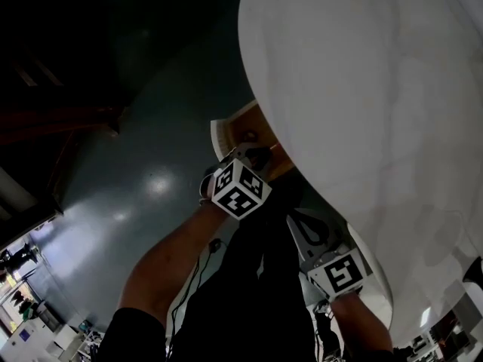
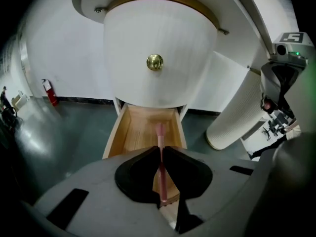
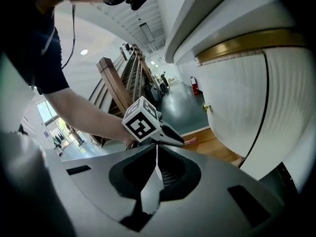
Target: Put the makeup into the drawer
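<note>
The left tool [image 2: 161, 149] pinches the makeup [image 2: 159, 132], a slim pale-pink stick with a slightly thicker far end. It points steeply down at the open wooden drawer [image 2: 120, 130], probably so the stick goes in lengthwise. The stick hangs over the drawer, not yet released. The right tool [image 3: 157, 152] is pressed together, empty.

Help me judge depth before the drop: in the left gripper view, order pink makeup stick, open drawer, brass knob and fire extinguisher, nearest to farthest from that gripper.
1. Pink makeup stick, between the jaws.
2. Open drawer, just ahead, below.
3. Brass knob, above the drawer.
4. Fire extinguisher, far left wall.
</note>
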The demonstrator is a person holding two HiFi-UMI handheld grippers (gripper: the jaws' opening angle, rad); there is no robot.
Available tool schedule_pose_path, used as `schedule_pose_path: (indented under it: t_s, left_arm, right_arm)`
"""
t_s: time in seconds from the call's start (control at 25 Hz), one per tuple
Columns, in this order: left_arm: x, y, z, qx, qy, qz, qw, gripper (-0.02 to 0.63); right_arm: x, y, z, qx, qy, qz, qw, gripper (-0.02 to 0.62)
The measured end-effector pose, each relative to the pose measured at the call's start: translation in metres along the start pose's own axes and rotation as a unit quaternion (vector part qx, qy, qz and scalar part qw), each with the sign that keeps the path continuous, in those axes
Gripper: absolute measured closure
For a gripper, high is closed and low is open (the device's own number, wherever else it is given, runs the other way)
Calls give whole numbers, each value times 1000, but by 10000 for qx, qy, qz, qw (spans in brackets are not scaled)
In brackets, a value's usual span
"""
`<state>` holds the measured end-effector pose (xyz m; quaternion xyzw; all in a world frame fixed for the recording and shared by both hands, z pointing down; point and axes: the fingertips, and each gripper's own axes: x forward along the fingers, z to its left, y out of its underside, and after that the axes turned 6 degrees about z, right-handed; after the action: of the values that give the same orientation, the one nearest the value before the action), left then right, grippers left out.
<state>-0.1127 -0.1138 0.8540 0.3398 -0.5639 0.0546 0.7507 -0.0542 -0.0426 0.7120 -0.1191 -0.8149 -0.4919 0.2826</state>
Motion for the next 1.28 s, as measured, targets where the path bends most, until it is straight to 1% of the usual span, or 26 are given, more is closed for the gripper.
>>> schedule_pose_path:
  t_s: [0.12, 0.24, 0.32, 0.4, 0.56, 0.64, 0.8, 0.96, 1.12, 1.28]
  left_arm:
    - [8, -4, 2, 333, 68, 90, 9994, 557]
    - [16, -7, 4, 831, 48, 214, 9963, 556]
    - [23, -5, 4, 1183, 114, 333, 9924, 556]
    - [31, -1, 1, 1504, 269, 475, 9871, 557]
    - [43, 14, -6, 1972, 523, 856, 9752, 557]
    - [48, 20, -7, 1959, 602, 961, 9740, 555]
    - [59, 28, -1, 1600, 701, 1034, 9792, 555]
    - [70, 34, 7, 1729, 638, 1301, 9742, 556]
    - [82, 33, 4, 1687, 704, 1256, 9751, 555]
    - [85, 35, -1, 1614, 904, 1322, 9738, 555]
  right_arm:
    - [-2, 4, -6, 82, 37, 68, 9999, 575]
    - [-2, 6, -9, 137, 66, 48, 9999, 575]
    - [1, 6, -10, 131, 66, -1, 9999, 575]
    - [3, 8, -11, 189, 76, 31, 9998, 575]
    - [3, 9, -10, 336, 110, 166, 9992, 575]
    - [4, 10, -10, 359, 117, 170, 9991, 575]
    - [10, 14, -11, 421, 140, 172, 9989, 575]
    - [11, 15, -13, 502, 192, 223, 9983, 575]
    - [12, 19, -17, 545, 247, 209, 9980, 575]
    - [8, 17, -22, 578, 316, 181, 9977, 575]
